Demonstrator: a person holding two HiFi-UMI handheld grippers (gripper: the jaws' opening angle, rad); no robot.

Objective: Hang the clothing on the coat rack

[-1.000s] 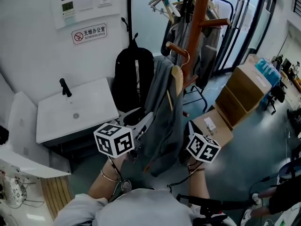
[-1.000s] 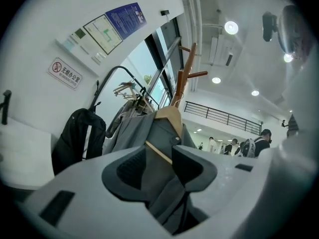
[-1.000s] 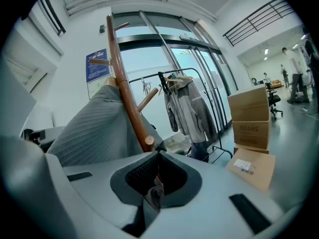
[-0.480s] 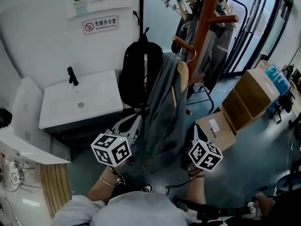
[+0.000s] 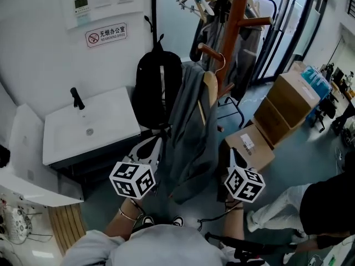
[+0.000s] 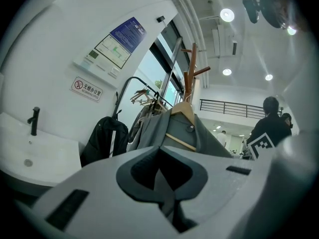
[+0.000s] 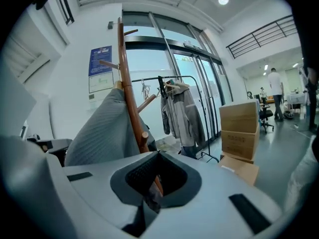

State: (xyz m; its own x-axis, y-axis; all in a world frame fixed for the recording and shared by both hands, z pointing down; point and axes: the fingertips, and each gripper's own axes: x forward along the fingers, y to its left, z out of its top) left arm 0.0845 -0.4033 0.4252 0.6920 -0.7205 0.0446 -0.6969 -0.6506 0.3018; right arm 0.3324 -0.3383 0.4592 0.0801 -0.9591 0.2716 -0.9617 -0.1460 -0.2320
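jacket (image 5: 191, 132): grey, on a wooden hanger (image 5: 209, 87) hooked at a lower peg of the coat rack (image 5: 232, 32), hanging free below it.
left tongs (image 6: 167, 199): jaws closed, pinching a fold of the jacket's cloth at its lower left edge.
right tongs (image 7: 152, 199): jaws closed on cloth at the jacket's lower right edge.
backpack (image 5: 158, 87): black, hung just left of the jacket.
sink (image 5: 91, 129): white, against the wall, left of the backpack.
boxes (image 5: 288, 104): cardboard, on the floor right of the coat rack.

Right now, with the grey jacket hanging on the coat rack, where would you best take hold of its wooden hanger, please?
I would probably grip the wooden hanger at its bare shoulder just below the hook, coming from the open front of the grey jacket: cloth covers the rest, and the coat rack stands close behind.
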